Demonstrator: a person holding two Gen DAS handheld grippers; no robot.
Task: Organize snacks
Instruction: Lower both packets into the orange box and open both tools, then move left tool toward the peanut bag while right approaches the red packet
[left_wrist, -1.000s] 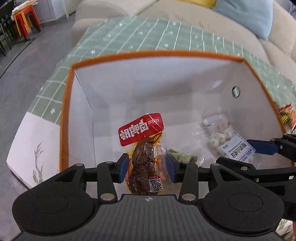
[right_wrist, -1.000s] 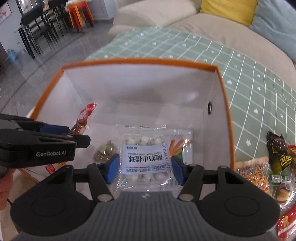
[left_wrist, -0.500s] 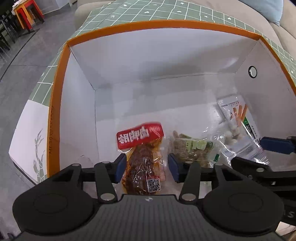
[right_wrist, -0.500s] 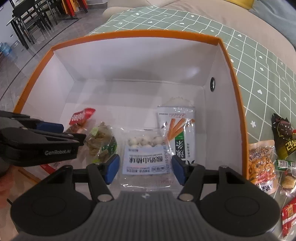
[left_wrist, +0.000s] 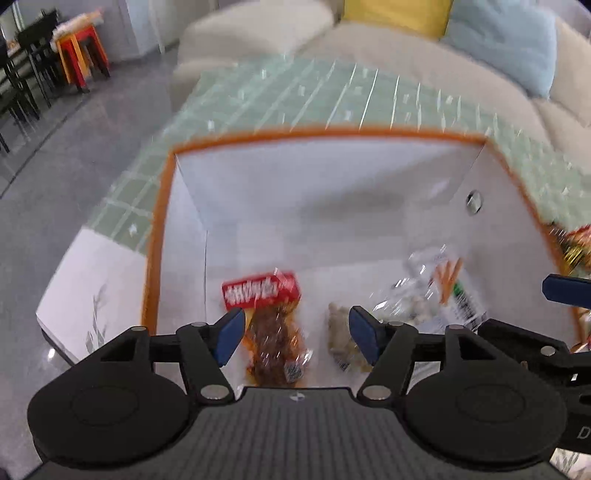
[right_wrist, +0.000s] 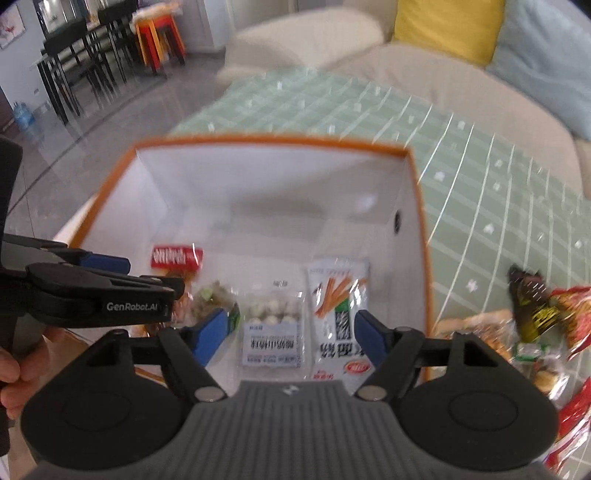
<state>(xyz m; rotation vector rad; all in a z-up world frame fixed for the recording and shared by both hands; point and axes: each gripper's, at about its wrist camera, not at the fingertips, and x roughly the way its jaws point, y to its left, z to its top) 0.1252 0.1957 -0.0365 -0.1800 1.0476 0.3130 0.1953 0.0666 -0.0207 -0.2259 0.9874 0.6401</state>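
**Blue-padded tongs widen above an orange-rimmed box of snacks**

Black, with blue pads, the left tongs (left_wrist: 295, 330) hang over the near left part of the box (left_wrist: 325, 133), their jaws opening with nothing pressed between them. Below the gap lies a brown meat pack (left_wrist: 275, 339) with a red label at its far end, flat on the box floor and clear of both pads. Just right of it sits a small pale pack (left_wrist: 341, 332), blurred.

The right tongs (right_wrist: 291, 332) hover over the near right part of the box (right_wrist: 273, 142), jaws likewise opening and holding nothing. Under them, on the floor, lie a clear bag of white balls (right_wrist: 273, 332) and, touching its right edge, a white stick-snack pack (right_wrist: 338, 306) printed with orange sticks. Left of the ball bag is a greenish pack (right_wrist: 214, 295), and further left the meat pack (right_wrist: 177, 258) shows its red label beyond the left tongs (right_wrist: 110, 280). A hand (right_wrist: 14, 365) grips that tool at the near left edge.

Outside the box, on the right, loose snacks (right_wrist: 535, 314) lie in a heap on the green checked cloth (right_wrist: 480, 192) that covers the surface.

Beyond the box the cloth runs to a beige sofa (right_wrist: 424, 74) with a yellow cushion (right_wrist: 447, 26) and a pale blue one (right_wrist: 546, 66). Far left, on grey floor, stand dark chairs (right_wrist: 74, 55) and red and orange stools (right_wrist: 159, 40).
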